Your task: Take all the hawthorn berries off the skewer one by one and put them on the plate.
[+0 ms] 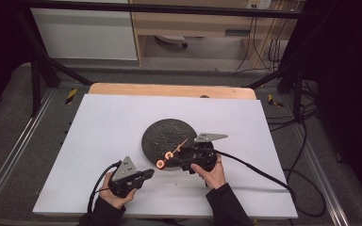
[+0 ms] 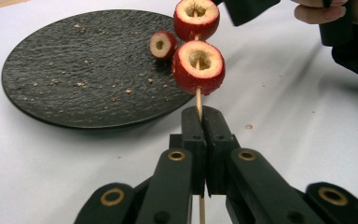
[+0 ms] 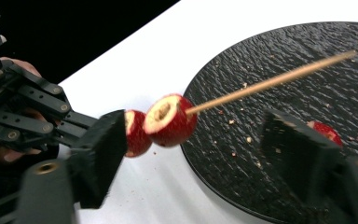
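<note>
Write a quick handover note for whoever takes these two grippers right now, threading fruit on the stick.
Left gripper: shut on the wooden skewer, holding it out over the plate's edge.
Right gripper: open, nothing held, jaws either side of the skewer.
Done: two cored red fruits sit on the skewer, close together.
Left: one more fruit piece lies on the black plate. Probably pick it up with the right gripper and push it onto the free tip.

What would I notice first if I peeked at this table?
Two red cored fruits threaded on a thin wooden skewer, which the left gripper pinches shut just below them. Behind them a round black plate holds one more red fruit. The right gripper stands open beside the skewer.
</note>
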Tool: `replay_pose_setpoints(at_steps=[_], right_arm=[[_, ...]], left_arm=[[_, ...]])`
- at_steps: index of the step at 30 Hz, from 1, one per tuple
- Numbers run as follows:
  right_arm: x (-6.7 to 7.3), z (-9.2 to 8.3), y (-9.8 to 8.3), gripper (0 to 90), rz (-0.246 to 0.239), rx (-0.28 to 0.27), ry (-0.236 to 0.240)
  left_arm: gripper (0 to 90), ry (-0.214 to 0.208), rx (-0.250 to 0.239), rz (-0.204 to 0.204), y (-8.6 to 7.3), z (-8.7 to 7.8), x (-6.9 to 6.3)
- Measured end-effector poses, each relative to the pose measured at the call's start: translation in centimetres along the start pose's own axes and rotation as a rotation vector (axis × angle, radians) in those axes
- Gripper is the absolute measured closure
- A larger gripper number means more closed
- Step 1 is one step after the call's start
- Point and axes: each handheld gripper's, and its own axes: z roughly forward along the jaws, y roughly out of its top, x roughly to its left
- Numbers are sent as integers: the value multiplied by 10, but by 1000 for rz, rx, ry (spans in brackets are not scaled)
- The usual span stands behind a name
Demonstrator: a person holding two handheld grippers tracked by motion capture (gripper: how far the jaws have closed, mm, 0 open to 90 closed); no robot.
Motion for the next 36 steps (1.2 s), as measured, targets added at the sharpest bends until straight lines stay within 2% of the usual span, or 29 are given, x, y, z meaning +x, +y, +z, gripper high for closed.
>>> replay_pose_setpoints(at_steps=[2,3,6,7,9,10,15,24,30,32,36], right_arm=[[0,0,0,304,1,3,4],[1,0,-2,359,-4,9,9],[1,1,-2,406,8,12,26],[1,2,-3,449,7,15,32],[1,2,-3,469,7,18,31],[0,2,-4,507,18,18,41],[-1,2,-5,583,30,28,69],[-3,-2,-4,617,50,22,87],[-9,-13,-2,618,58,-18,56],[-15,-22,0,619,74,-51,34],[-20,-32,3,618,79,-75,7]], left_arm=[[881,-5,-3,2,0,0,-2],[881,-6,-4,3,0,1,-3],[881,-11,-6,8,1,1,-5],[881,-13,-7,10,1,1,-5],[881,-14,-4,16,1,2,-6],[881,-17,-2,13,1,3,-7],[881,-21,3,17,1,4,-7],[881,-25,-5,17,1,4,-8],[881,-31,-6,21,1,3,-8],[881,-33,-7,24,1,2,-9],[881,-35,-7,26,1,3,-9]])
